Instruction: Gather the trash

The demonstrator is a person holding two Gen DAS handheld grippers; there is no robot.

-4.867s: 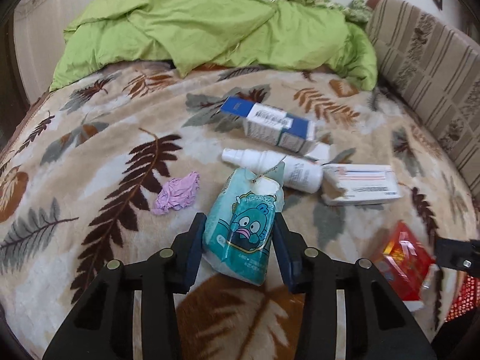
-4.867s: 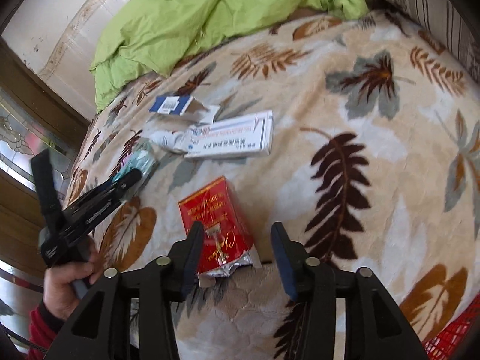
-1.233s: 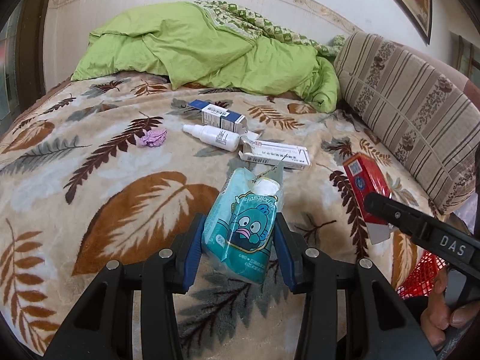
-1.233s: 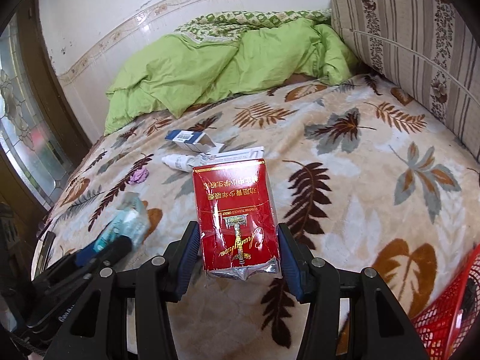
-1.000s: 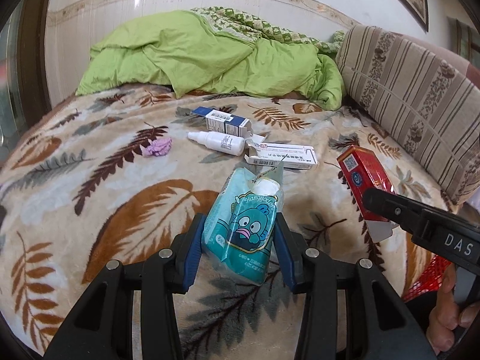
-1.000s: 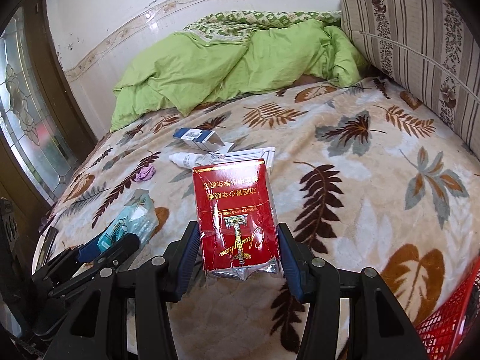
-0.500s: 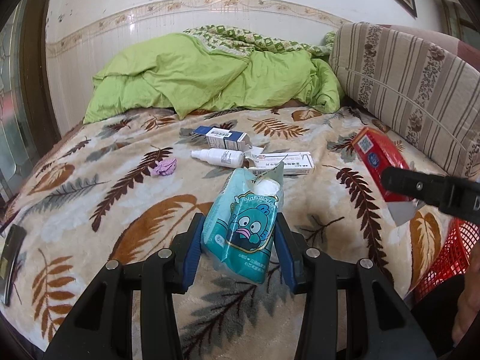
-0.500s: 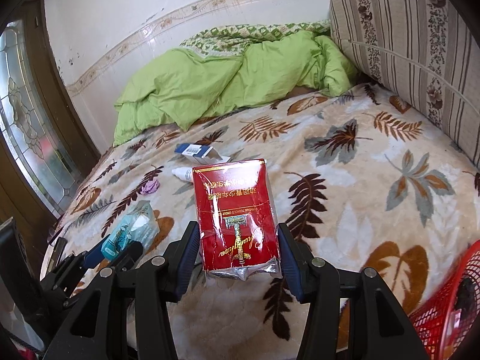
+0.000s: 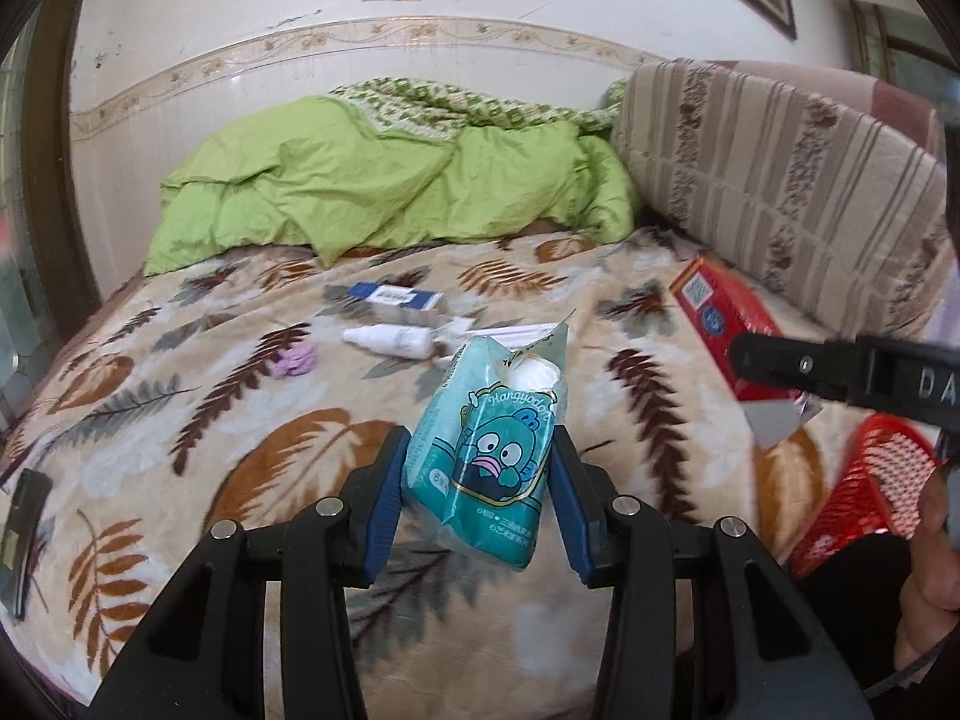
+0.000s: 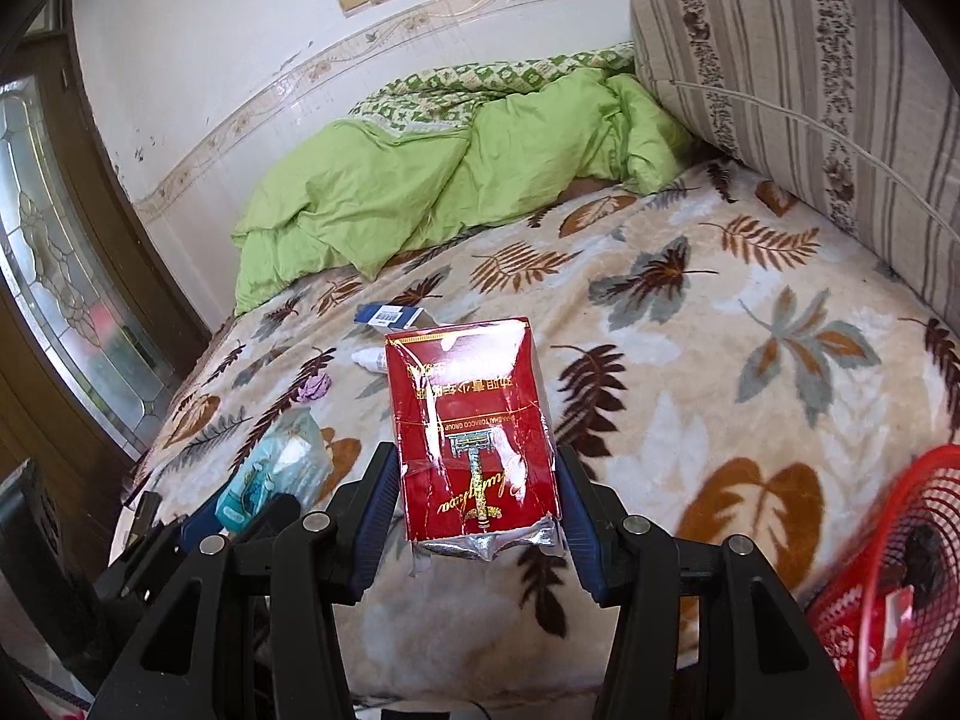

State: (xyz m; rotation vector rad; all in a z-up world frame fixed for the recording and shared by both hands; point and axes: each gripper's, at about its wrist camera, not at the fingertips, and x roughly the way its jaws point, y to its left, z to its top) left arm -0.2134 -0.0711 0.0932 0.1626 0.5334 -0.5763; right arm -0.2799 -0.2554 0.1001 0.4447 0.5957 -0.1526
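While it hangs above the leaf-patterned blanket (image 9: 252, 420), the left gripper (image 9: 477, 483) clamps a teal cartoon-printed tissue pack (image 9: 489, 450). The right gripper (image 10: 477, 507) pinches a red foil-lined cigarette carton (image 10: 474, 426), red mesh basket (image 10: 888, 588) nearby.

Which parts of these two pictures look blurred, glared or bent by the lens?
Left wrist view: the red mesh basket and the small items on the bed are motion-smeared; the teal cartoon pouch stays sharp. Right wrist view: glare whitens the top of the red foil-lined pack; the wall border bows with the fisheye.
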